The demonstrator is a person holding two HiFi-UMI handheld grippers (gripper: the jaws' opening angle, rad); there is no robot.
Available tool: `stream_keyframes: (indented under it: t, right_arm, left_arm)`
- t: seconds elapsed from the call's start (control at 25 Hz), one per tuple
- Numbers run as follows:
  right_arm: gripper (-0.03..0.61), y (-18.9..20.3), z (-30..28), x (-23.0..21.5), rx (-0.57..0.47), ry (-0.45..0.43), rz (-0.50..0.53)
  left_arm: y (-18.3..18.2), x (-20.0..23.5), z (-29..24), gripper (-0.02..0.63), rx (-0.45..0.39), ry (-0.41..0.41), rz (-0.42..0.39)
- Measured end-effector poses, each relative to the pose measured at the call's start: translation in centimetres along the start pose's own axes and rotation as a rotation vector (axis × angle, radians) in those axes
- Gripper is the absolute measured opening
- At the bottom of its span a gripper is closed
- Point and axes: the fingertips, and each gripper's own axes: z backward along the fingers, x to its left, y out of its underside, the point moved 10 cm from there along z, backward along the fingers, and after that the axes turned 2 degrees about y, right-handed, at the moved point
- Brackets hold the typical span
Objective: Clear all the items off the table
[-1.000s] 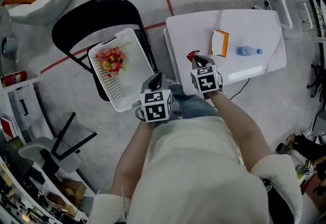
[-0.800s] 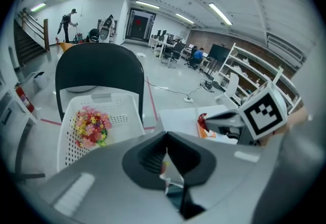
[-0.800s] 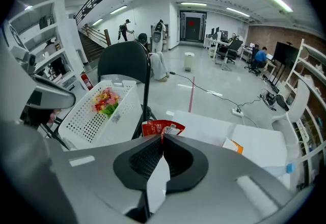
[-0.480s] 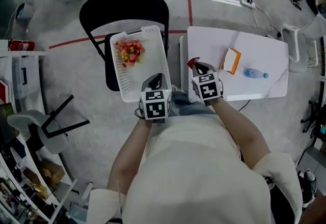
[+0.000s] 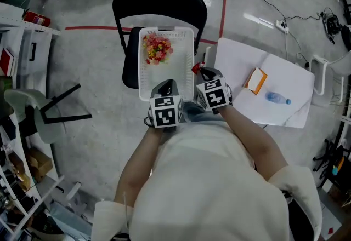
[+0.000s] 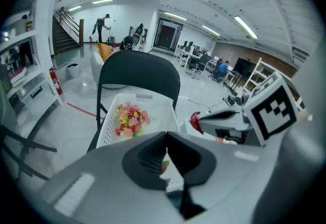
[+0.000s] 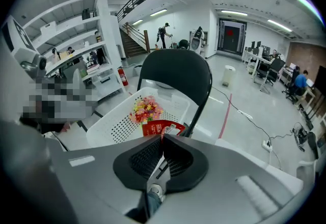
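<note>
The red snack packet [image 5: 195, 68] hangs pinched by one edge in the right gripper [image 5: 201, 73], right at the three o'clock rim of the white basket [image 5: 143, 89]. Let go here, I reckon it could catch the rim and drop to the floor. The left gripper [image 5: 166, 87] is closed on nothing. Farther toward three o'clock, an orange carton [image 5: 255, 80] and a water bottle [image 5: 278, 98] wait on the table [image 5: 236, 56].

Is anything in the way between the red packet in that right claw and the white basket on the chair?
Nothing visible. The right gripper holds the red packet beside the right rim of the white basket; the flowers lie at its far end, the left gripper off to the side.
</note>
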Motion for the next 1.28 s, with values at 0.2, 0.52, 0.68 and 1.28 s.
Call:
stream_keyframes:
  t: [0.2,0.52,0.68,1.28]
  right_arm:
    - [0.011,-1.6,-1.5,2.7,0.0,-0.081,0.05]
    - [0.011,-3.6,-4.0,6.3,0.014,-0.163,0.141]
    - [0.011,-4.3,-5.2,8.2,0.028,-0.19,0.191]
    - [0.238,-5.1,-8.1,11.9,0.061,-0.322,0.206]
  left_arm:
    - [0.3,2.4,1.4,0.009,-0.019,-0.059,0.06]
    - [1.3,5.7,3.6,0.009,-0.061,-0.135,0.166]
    - [2.2,6.9,4.5,0.009,-0.07,-0.17,0.21]
    - [3.4,9.8,5.4,0.009,-0.071,-0.208,0.264]
